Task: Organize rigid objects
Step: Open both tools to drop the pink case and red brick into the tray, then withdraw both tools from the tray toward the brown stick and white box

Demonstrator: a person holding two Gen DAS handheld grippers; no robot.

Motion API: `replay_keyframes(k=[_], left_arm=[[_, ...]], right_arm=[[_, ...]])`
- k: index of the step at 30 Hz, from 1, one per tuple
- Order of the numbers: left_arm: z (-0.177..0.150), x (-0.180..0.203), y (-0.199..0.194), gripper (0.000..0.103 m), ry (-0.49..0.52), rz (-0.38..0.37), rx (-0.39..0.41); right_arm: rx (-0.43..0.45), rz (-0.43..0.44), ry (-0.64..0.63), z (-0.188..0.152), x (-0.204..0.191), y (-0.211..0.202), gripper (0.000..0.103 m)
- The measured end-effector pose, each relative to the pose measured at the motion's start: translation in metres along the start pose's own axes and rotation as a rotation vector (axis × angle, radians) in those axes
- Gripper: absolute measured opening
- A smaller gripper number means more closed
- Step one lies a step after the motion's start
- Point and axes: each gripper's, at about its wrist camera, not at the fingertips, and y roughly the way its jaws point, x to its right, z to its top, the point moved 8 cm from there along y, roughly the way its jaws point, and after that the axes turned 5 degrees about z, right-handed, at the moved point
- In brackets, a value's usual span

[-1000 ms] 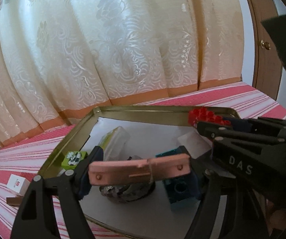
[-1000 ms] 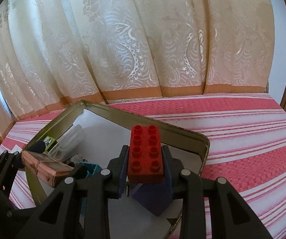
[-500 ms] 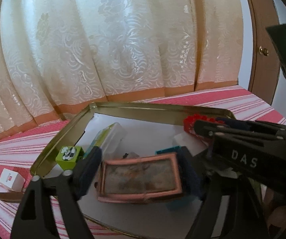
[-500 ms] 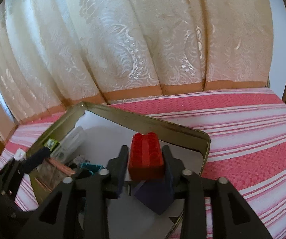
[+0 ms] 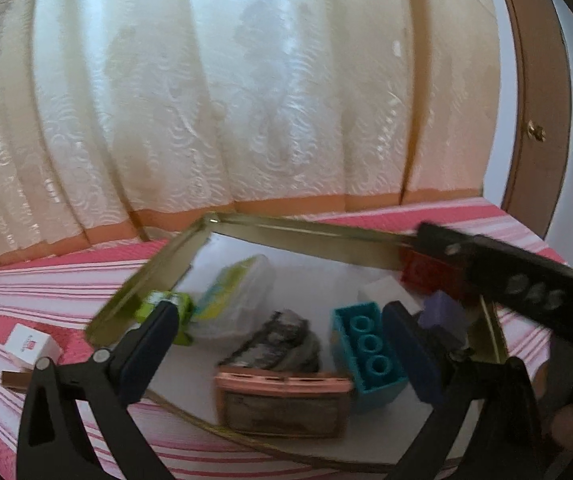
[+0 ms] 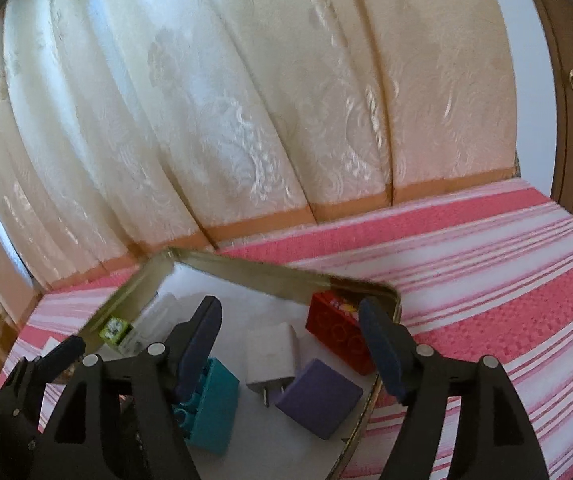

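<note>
Cream brocade curtains close off the back of the scene, and in front of them a red-and-white striped cloth carries a shallow brass-coloured tray lined in white.

Both grippers hang over the tray's near edge with their jaws wide apart and nothing between them. The left gripper looks down at a copper-framed rectangular piece lying at the tray's near rim, just ahead of and below its fingers, long axis running across the gripper from side to side. A teal brick stands beside the piece's right end, close to the left gripper's right finger; whether the two touch is hard to say through the motion blur. A dark crumpled lump sits right behind the copper piece.

The right gripper faces the tray's right far corner, where a red brick lies against the rim, just ahead of its right finger. A white charger plug and a purple block lie between its fingers and below them, near the tray's right edge.

By my reading, both pieces are set down, and the next pick falls to whichever hand is nearer: left for the green cube at the left rim.
</note>
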Motion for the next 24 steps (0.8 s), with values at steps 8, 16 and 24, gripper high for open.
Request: replay_keyframes(k=[8, 16, 24], left_arm=[[-0.006, -0.051, -0.003, 0.103, -0.047, 0.129, 0.01], [-0.013, -0.07, -0.002, 0.103, -0.089, 0.152, -0.005], [-0.011, -0.073, -0.008, 0.103, -0.087, 0.167, 0.022]], right_arm=[[0.16, -0.009, -0.023, 0.011, -0.015, -0.029, 0.081], [0.287, -0.017, -0.015, 0.007, -0.024, -0.046, 0.088], [0.371, -0.042, -0.072, 0.004, -0.039, -0.06, 0.088]])
